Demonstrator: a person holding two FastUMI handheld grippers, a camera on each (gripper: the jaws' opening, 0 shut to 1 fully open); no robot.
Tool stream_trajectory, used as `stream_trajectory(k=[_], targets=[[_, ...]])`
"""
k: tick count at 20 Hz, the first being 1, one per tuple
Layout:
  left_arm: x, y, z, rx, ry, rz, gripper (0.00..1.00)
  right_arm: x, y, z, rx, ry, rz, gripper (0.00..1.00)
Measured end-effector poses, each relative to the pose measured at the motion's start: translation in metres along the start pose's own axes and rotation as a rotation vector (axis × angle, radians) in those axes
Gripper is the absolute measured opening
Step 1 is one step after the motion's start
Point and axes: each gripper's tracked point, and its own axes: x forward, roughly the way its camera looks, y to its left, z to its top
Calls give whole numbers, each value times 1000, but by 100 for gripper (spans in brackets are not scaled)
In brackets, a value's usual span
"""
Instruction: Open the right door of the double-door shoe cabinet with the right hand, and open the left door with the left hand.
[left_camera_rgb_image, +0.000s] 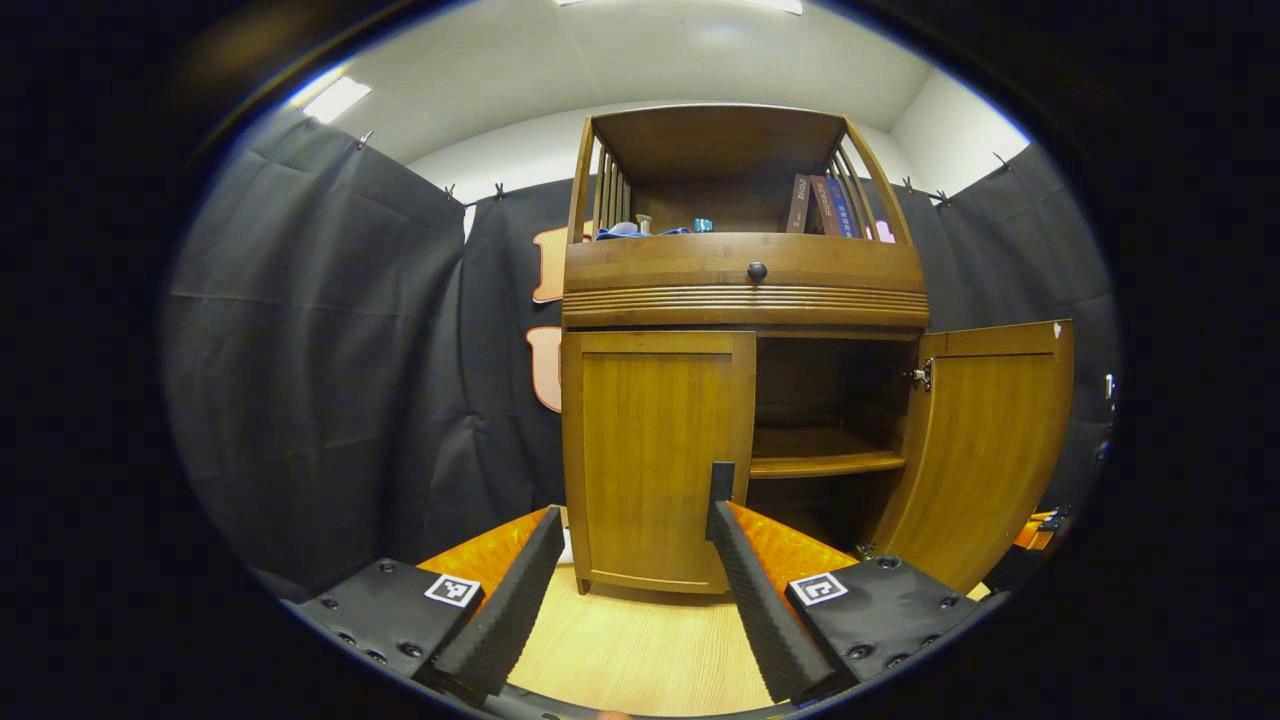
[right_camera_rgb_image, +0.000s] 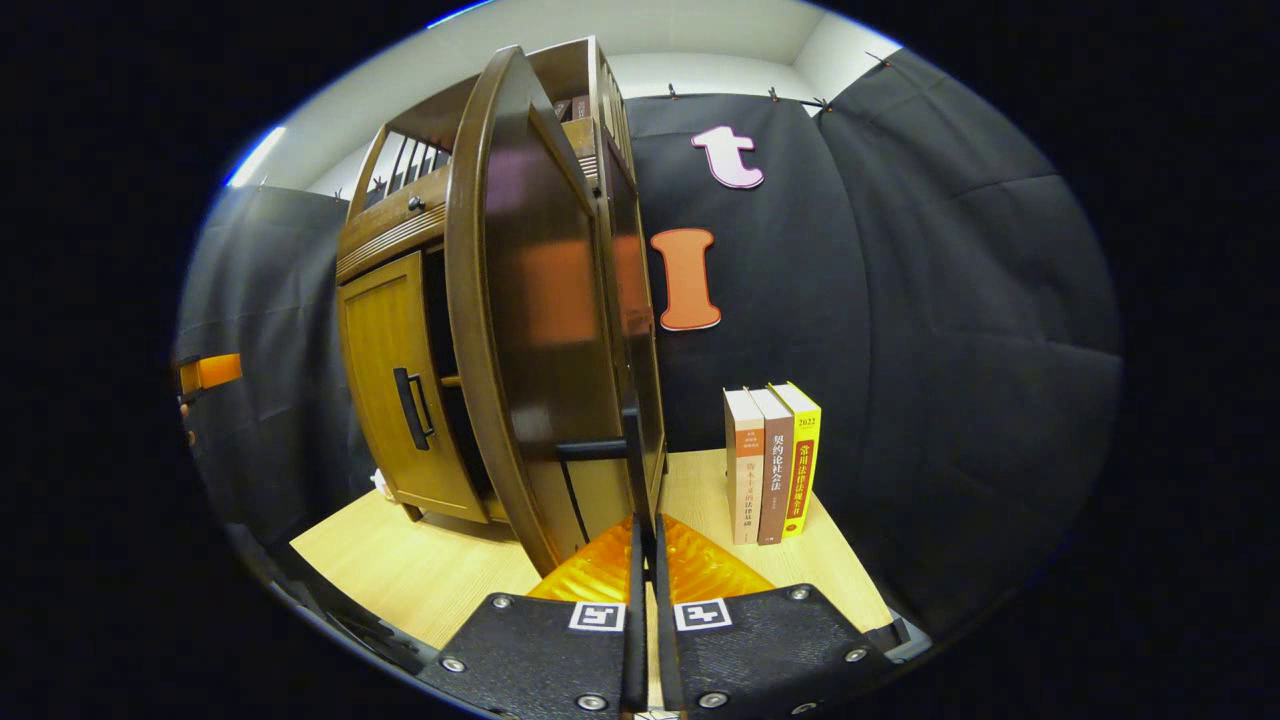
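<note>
The brown wooden shoe cabinet (left_camera_rgb_image: 745, 275) stands ahead in the left gripper view. Its left door (left_camera_rgb_image: 650, 450) is closed, and a black handle (left_camera_rgb_image: 722, 478) sits at that door's right edge. The right door (left_camera_rgb_image: 985, 450) is swung wide open, baring an inner shelf (left_camera_rgb_image: 825, 462). My left gripper (left_camera_rgb_image: 634, 520) is open in front of the left door's lower part, with its right fingertip just under the handle. In the right gripper view the open right door (right_camera_rgb_image: 540, 300) shows edge-on, and my right gripper (right_camera_rgb_image: 645, 525) is shut on its black handle (right_camera_rgb_image: 592, 450).
Three upright books (right_camera_rgb_image: 770, 465) stand on the light wooden surface (right_camera_rgb_image: 420, 565) right of the cabinet, near the black cloth wall. A drawer with a round knob (left_camera_rgb_image: 757, 271) sits above the doors. Books and small items fill the open top shelf (left_camera_rgb_image: 820, 205).
</note>
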Motion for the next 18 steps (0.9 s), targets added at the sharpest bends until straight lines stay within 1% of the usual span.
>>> stream_trajectory(k=[4, 7, 8, 9, 10, 14, 16, 18], targets=[[18, -8, -9, -4, 6, -13, 93, -14, -1, 2, 12, 1, 6, 5], [42, -13, -18, -2, 0, -21, 93, -24, -5, 8, 17, -10, -14, 5], [49, -16, -22, 4, 0, -26, 93, -27, -10, 10, 13, -19, -36, 5], [56, -18, -27, 11, 7, -24, 97, -32, -15, 13, 11, -28, -58, 5], [66, -22, -32, 8, 11, -32, 93, -35, -22, 16, 8, -41, -88, 5], [109, -49, -40, -29, 8, -98, 94, -42, -46, 28, 10, -57, -187, 8], [128, -61, -48, -30, 3, -121, 93, -45, -49, 31, 34, -56, -211, 29], [149, -71, -53, -40, -4, -148, 93, -48, -58, 34, 42, -66, -252, 50]])
